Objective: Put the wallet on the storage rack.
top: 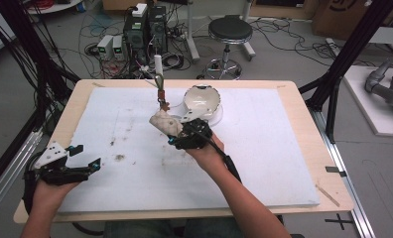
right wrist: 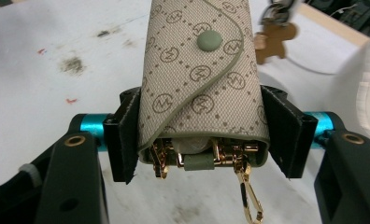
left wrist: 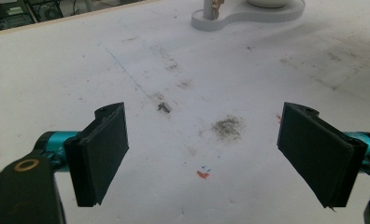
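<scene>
Key pouch point(right wrist: 202, 93) clamped across its width by right claw point(right wrist: 204, 135), pads pressing both sides just above the open end. Held so with the snap flap facing the camera and the gold hooks point(right wrist: 246, 196) hanging free below, probably to keep the hooks from folding back inside. Seen from the high view at mid-desk, apparently raised off the white mat point(top: 284, 148), pouch point(top: 163, 123) pointing away from the person toward the far edge, right claw point(top: 182, 130) just behind it.

Left claw point(top: 85, 157) parked near the left edge of the desk point(top: 328, 193), jaws spread wide with nothing between them; in the left gripper view point(left wrist: 204, 154) just stained mat under them. Likely kept aside to leave the middle free.

Just beyond the pouch, a white stand point(top: 158, 64) with a brown tag point(top: 162, 96) dangling from it, very near the tip of the pouch. Beside it, to the right, a white bowl point(top: 202, 99). Both close enough to be knocked if the pouch goes further forward. Brown tag point(right wrist: 274, 37) also seen past the pouch from the right gripper view. Stool point(top: 229, 32) and cables on the floor, well apart.
</scene>
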The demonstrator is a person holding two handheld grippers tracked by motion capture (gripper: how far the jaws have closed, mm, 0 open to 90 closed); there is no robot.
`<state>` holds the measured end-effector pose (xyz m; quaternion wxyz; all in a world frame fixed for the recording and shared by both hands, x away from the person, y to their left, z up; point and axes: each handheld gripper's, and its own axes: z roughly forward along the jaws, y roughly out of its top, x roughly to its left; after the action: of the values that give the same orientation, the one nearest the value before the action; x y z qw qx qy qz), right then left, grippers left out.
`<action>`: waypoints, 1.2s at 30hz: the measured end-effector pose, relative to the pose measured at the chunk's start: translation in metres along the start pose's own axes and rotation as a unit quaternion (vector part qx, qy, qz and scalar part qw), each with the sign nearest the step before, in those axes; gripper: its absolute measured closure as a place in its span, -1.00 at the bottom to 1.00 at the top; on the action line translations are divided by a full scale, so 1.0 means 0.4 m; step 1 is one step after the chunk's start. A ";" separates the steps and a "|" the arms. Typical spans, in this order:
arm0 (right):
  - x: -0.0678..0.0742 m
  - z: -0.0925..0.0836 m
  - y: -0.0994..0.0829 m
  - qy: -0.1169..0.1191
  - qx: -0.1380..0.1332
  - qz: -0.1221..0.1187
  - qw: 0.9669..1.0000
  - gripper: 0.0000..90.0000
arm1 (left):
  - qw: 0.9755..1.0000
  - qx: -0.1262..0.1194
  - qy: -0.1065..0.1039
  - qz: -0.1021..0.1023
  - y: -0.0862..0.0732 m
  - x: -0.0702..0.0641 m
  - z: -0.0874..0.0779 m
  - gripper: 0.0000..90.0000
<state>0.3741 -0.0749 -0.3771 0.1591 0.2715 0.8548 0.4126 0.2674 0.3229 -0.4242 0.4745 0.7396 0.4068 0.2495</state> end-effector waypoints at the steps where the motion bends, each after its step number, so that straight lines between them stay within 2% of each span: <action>1: -0.007 -0.009 0.000 -0.003 -0.001 0.001 1.000 -0.20 | 1.000 0.000 0.000 0.000 0.000 0.000 0.000 -0.64; 8: -0.048 -0.061 0.000 -0.021 -0.015 0.012 1.000 -0.20 | 1.000 0.002 -0.003 0.000 0.001 -0.003 0.007 -0.64; 9: -0.063 -0.077 -0.002 -0.029 -0.019 0.016 0.999 -0.20 | 1.000 0.002 -0.003 0.001 0.001 -0.003 0.007 -0.64; 10: -0.063 -0.077 -0.002 -0.029 -0.019 0.016 0.999 -0.20 | 1.000 0.002 -0.003 0.001 0.001 -0.003 0.008 -0.64; 13: -0.092 -0.101 -0.006 -0.042 -0.019 0.026 0.999 -0.20 | 1.000 0.002 -0.003 0.002 0.002 -0.004 0.008 -0.64; 17: -0.113 -0.113 -0.006 -0.054 -0.016 0.027 0.998 -0.20 | 1.000 0.002 -0.004 0.002 0.003 -0.004 0.009 -0.64; 18: -0.128 -0.120 -0.004 -0.061 -0.012 0.027 0.998 -0.20 | 1.000 0.003 -0.003 0.002 0.003 -0.004 0.010 -0.64; 28: -0.191 -0.128 0.003 -0.094 0.010 0.027 0.995 -0.20 | 1.000 0.004 -0.002 0.001 0.002 0.000 0.011 -0.64; 36: -0.226 -0.098 0.018 -0.108 0.041 0.021 0.993 -0.20 | 1.000 0.006 -0.001 0.003 0.002 0.002 0.011 -0.64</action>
<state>0.4295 -0.1491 -0.3434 0.2302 0.3391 0.8429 0.3486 0.2715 0.3211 -0.4254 0.4700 0.7437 0.4056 0.2481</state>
